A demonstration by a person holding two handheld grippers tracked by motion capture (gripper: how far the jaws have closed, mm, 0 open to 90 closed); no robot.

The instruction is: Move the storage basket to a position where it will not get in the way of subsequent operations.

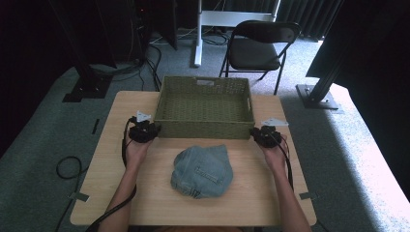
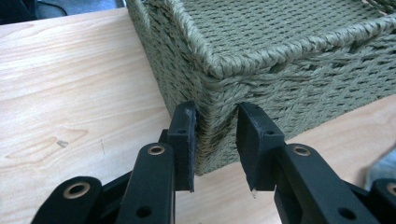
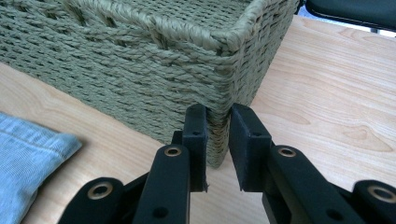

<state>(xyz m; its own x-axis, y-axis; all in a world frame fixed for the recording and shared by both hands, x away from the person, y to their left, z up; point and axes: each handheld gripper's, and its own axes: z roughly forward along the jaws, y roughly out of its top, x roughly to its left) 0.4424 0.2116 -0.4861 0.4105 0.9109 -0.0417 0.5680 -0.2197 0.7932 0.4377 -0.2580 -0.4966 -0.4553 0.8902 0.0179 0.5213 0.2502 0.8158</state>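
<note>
My left tongs (image 2: 215, 140) pinching the basket's (image 1: 205, 129) near-left corner, my right tongs (image 3: 217, 140) pinching its near-right corner, jeans (image 1: 202, 170) on table (image 1: 111, 169)

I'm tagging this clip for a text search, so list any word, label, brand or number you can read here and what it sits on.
No text can be read in these pictures.
Woven basket: a small pale tag on its far wall, too small and blurred to read.
Folded jeans: stitching and a pocket, no legible label.
Table and folding chair: no markings seen.
</note>
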